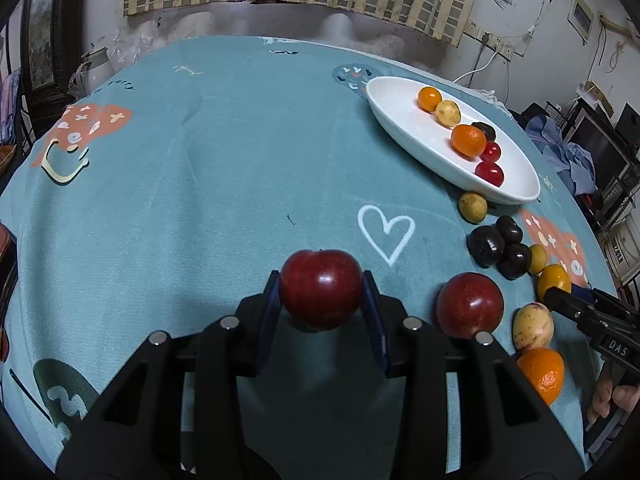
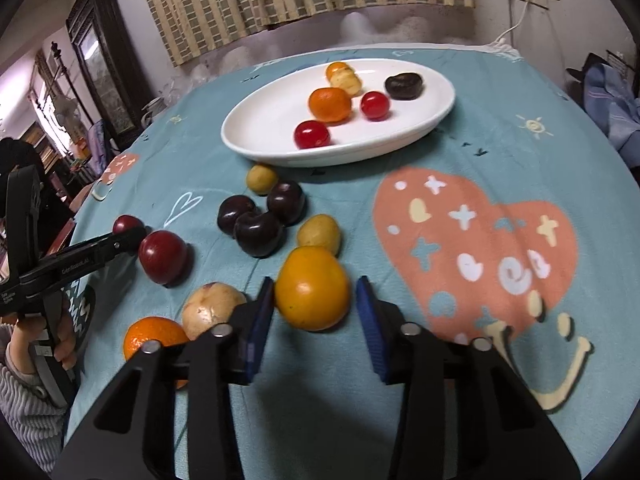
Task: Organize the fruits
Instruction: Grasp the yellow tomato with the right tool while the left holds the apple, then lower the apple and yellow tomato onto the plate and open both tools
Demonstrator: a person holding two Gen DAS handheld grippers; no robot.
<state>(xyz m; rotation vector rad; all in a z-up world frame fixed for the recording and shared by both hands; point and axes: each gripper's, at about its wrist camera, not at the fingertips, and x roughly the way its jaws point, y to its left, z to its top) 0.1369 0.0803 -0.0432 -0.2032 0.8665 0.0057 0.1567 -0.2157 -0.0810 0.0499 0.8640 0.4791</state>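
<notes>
My left gripper (image 1: 321, 280) is shut on a dark red plum-like fruit (image 1: 320, 290), its blue pads pressed on both sides, just above the teal cloth. In the right wrist view my right gripper (image 2: 315, 282) straddles a yellow-orange fruit (image 2: 312, 288) that rests on the cloth. The left pad touches it and a thin gap shows at the right pad. A white oval plate (image 2: 248, 136) further back holds two mandarins, two red cherry tomatoes, a dark plum and a pale yellow fruit. The same plate (image 1: 400, 132) lies at the upper right in the left wrist view.
Loose fruit lies between the grippers and the plate: a second red fruit (image 2: 163, 257), three dark plums (image 2: 260, 220), two small yellow fruits (image 2: 261, 178), a tan one (image 2: 212, 308) and a mandarin (image 2: 154, 336). A hand (image 2: 60, 340) holds the left gripper's handle.
</notes>
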